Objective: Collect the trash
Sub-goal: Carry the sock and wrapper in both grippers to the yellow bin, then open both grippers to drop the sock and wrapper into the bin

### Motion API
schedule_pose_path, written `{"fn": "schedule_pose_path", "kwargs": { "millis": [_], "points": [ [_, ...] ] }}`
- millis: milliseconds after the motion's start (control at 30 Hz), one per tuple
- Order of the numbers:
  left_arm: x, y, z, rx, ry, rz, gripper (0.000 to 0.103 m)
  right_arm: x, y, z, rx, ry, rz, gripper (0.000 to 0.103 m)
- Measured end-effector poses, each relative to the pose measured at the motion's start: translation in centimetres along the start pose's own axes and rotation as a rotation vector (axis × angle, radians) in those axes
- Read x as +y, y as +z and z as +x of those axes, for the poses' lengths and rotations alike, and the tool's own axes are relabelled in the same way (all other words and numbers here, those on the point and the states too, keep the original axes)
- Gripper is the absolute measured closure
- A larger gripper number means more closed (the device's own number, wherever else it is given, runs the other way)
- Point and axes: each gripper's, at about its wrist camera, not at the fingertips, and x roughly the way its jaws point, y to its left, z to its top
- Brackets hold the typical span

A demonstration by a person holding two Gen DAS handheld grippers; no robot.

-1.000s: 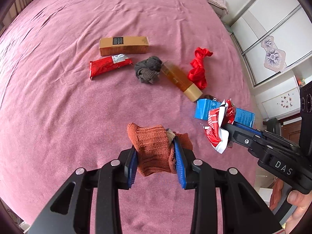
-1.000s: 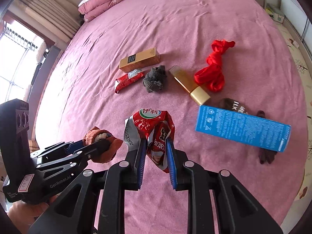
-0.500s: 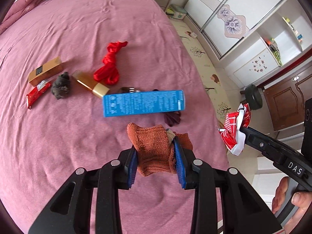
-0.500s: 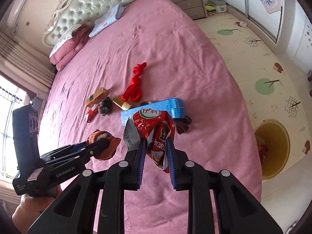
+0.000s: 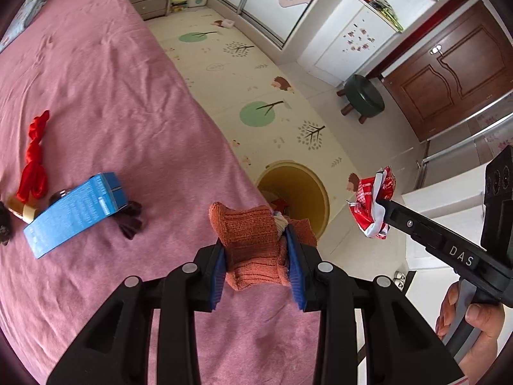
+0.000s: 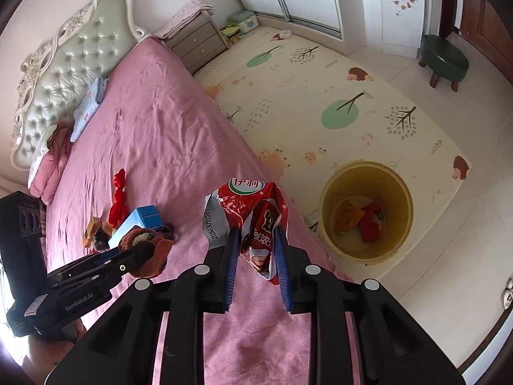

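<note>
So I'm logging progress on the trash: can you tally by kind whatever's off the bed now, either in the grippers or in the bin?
Wrappers: 3 (red wrapper in the right gripper; orange wrapper and second red wrapper in the yellow bin)
Socks: 1 (orange-brown sock in the left gripper)
Total: 4

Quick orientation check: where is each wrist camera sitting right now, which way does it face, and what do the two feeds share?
Left wrist: behind the left claw, angled down past the bed edge toward the bin; the claw grips an orange sock, and the right claw and a hand show at right.
Right wrist: behind the right claw, angled down over bed edge and mat; it grips a red wrapper, left claw at lower left.
Shared: bed, bin, blue box, stool, both claws.
</note>
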Motion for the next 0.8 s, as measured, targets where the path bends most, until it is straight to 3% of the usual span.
{"fn": "schedule_pose_path", "kwargs": {
  "millis": [367,533,633,667,767,800],
  "points": [
    [-8.4,4.5,8.3,0.094,-0.063,0.183,0.069,-9.6,1.1,0.7,-0.032,-0.064,0.163,0.08],
    [-11.1,6.1,11.2,0.133,-0.118,0.212,0.069,-12.8,1.7,0.5,-0.055,-0.095,0.216,0.079],
    [-12.5,7.1,12.5,0.132,-0.14,0.224,0.064,-14.3,2.2,-0.1,-0.082,-0.101,0.253,0.072],
    [-13.0,7.4,12.7,0.127,-0.132,0.226,0.056,-14.8,2.4,-0.4,-0.094,-0.105,0.267,0.068],
    [-13.6,8.1,13.3,0.129,-0.149,0.189,0.016,-16.0,3.0,-1.2,-0.116,-0.119,0.291,0.059],
    [-13.6,8.3,13.3,0.125,-0.148,0.172,0.015,-16.3,3.1,-1.3,-0.119,-0.121,0.295,0.059]
  ]
}}
